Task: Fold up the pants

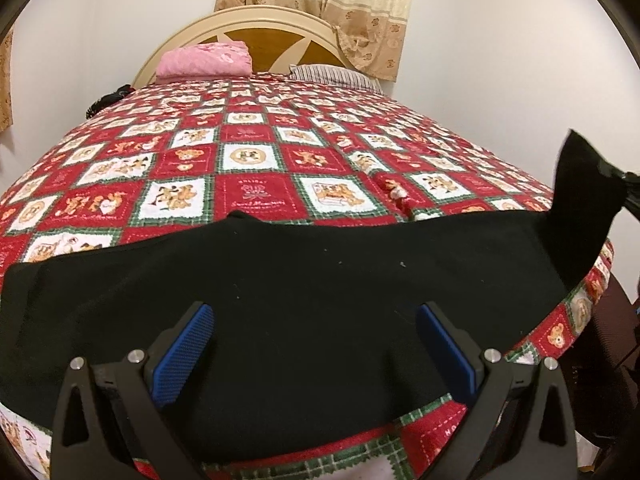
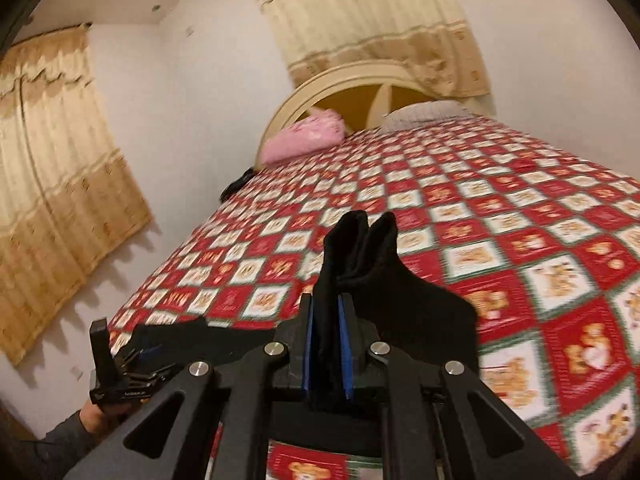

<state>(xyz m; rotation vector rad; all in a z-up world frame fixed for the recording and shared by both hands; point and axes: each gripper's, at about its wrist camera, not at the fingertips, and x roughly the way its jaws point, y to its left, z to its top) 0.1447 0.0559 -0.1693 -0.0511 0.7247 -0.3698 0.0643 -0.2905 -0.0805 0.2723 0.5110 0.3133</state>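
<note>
Black pants (image 1: 280,280) lie spread across the near edge of the bed. My left gripper (image 1: 314,314) is open, its blue pads on either side of the cloth just above it, holding nothing. My right gripper (image 2: 326,304) is shut on one end of the pants (image 2: 360,248) and holds it lifted off the bed; that raised end shows at the far right of the left wrist view (image 1: 580,184), with the right gripper (image 1: 628,188) at the frame edge. The left gripper (image 2: 120,372) shows at the lower left of the right wrist view.
The bed has a red, white and green patchwork quilt (image 1: 248,152). A pink folded blanket (image 1: 204,60) and a striped pillow (image 1: 332,74) lie by the cream headboard (image 1: 256,20). Beige curtains (image 2: 52,184) hang on the walls. A dark chair (image 1: 604,360) stands right of the bed.
</note>
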